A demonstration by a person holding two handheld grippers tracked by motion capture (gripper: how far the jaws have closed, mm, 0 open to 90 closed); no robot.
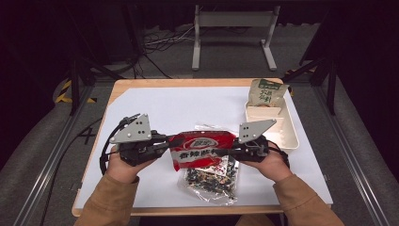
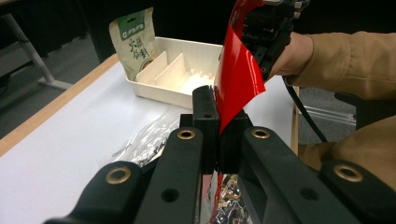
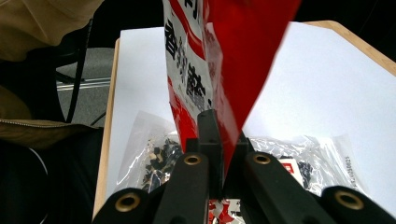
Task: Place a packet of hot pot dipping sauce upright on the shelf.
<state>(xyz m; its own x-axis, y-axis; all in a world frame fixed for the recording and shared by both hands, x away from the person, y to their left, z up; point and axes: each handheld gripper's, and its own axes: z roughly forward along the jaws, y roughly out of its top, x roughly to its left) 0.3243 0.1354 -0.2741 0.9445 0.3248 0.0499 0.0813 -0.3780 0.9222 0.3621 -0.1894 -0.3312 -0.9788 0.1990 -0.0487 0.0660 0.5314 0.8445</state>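
Left gripper [image 1: 165, 142] clamped on red snack bag [image 1: 202, 148], left edge. Right gripper [image 1: 234, 150] clamped on its right edge. Bag held above clear packet [image 1: 210, 181] near table's [image 1: 141, 96] front edge. Divided tray [image 1: 287, 129] with green pouch [image 1: 266, 92] at far right corner.

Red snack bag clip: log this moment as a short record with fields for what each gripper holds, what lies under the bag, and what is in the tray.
left gripper: shut on one side of the red snack bag
right gripper: shut on the bag's opposite side
bag position: held up between both grippers, above the table
beneath it: clear packet of dark pieces lying on the white sheet
tray: cream, with dividers, at the far right
tray contents: green pouch standing in its far end
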